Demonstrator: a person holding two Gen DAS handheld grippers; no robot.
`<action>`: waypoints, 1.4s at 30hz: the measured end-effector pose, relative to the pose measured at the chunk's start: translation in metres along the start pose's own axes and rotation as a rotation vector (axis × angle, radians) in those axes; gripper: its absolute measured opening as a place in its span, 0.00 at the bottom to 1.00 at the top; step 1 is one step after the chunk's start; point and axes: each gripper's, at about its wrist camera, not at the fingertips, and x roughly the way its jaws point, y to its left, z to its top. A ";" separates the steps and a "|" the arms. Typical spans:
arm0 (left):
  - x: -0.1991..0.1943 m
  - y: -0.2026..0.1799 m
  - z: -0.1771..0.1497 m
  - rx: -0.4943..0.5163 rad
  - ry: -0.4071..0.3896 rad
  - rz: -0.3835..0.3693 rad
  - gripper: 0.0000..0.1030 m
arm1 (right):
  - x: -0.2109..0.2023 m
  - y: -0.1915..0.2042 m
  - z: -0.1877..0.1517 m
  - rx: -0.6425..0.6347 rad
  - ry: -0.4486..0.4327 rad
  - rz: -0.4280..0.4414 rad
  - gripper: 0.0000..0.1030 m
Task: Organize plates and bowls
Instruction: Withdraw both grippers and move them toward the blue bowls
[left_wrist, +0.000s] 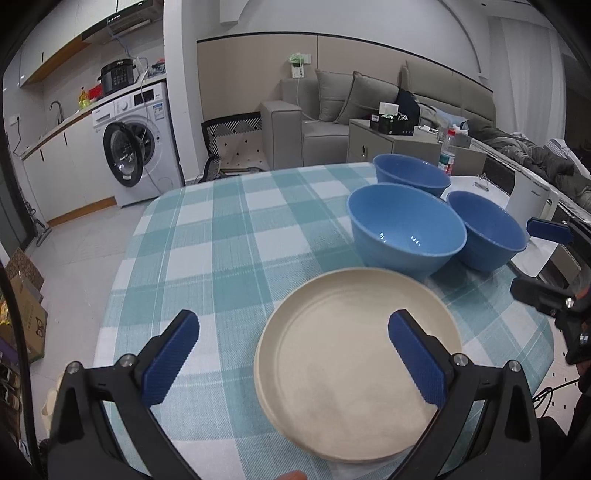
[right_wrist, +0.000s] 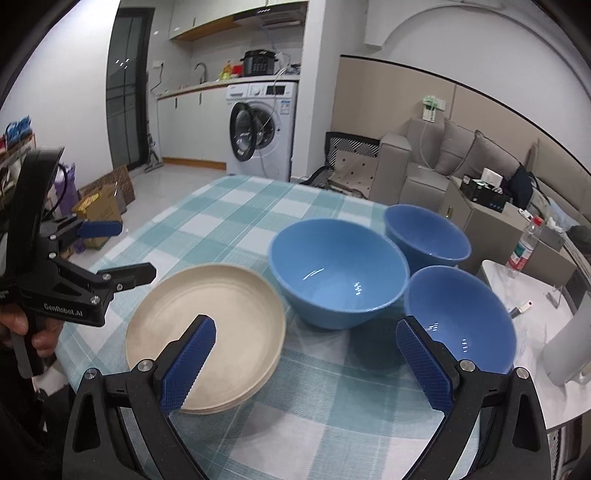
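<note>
White washing machine (right_wrist: 264, 127) stands under the far kitchen counter (right_wrist: 192, 88), door ajar. Grey sofa (left_wrist: 369, 110) lines the beige-panelled right wall. Pale tiled floor (left_wrist: 85, 236); cardboard boxes (right_wrist: 107, 199) far left.

tablecloth (left_wrist: 221, 240): teal, pale green and white check, woven look
plates (right_wrist: 207, 332): plain cream, stacked, no pattern
big bowl (right_wrist: 338, 273): light blue inside and out, glossy
two smaller bowls (right_wrist: 424, 232) (right_wrist: 461, 317): deeper blue, plain
left gripper (left_wrist: 293, 350): black frame, dark blue ribbed pads
right gripper (right_wrist: 304, 362): black frame, dark blue ribbed pads
washing machine (right_wrist: 262, 125): white, black door ring
sofa (left_wrist: 325, 122): grey-beige, matching cushions
bottle (right_wrist: 522, 249): clear, red cap, green and red label
</note>
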 end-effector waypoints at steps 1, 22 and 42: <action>-0.001 -0.003 0.004 0.003 -0.004 -0.002 1.00 | -0.005 -0.006 0.003 0.015 -0.010 -0.004 0.97; 0.002 -0.044 0.085 0.040 -0.082 -0.102 1.00 | -0.075 -0.111 0.043 0.203 -0.129 -0.167 0.99; 0.067 -0.071 0.146 0.092 -0.029 -0.160 1.00 | -0.043 -0.187 0.068 0.327 -0.072 -0.242 0.99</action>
